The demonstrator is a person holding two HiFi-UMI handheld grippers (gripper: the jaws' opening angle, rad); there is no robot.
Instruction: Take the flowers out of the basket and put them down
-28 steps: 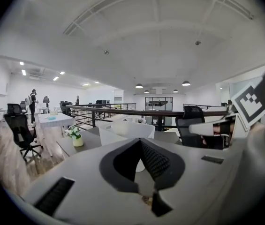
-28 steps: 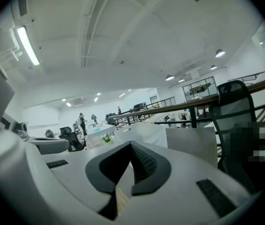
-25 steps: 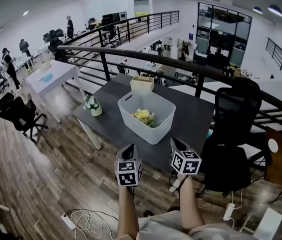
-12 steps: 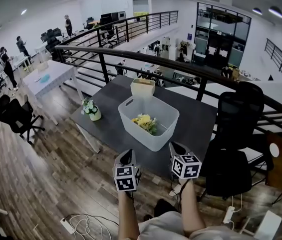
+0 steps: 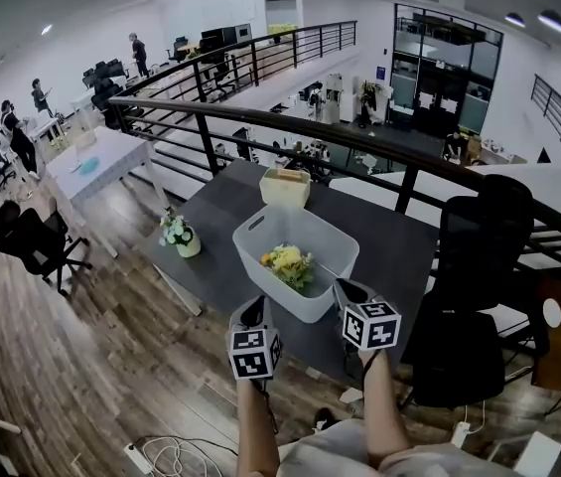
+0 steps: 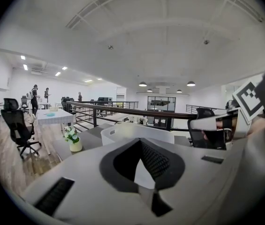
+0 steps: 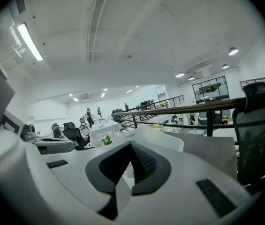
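Grippers sit nearest us in the head view, side by side at arm's length. The left gripper [image 5: 251, 313] and the right gripper [image 5: 348, 289] both have their jaws pressed together, with nothing between them.

Just ahead, a white plastic basket [image 5: 298, 304] stands on a dark grey table [image 5: 215, 271]. The right gripper's tip sits at the basket's near right corner. The left one is just short of the near wall, so we judge the right hand slightly nearer.

The yellow flowers [image 5: 285, 262] lie inside the basket, ahead of and between the two tools and below the rim. Any reach must go over the near wall and down. We cannot tell which way their stems run.

Farther left on the table is a small pot of white flowers [image 5: 177, 233]. Behind the basket is a beige box [image 5: 285, 187], then a black railing [image 5: 260, 112].
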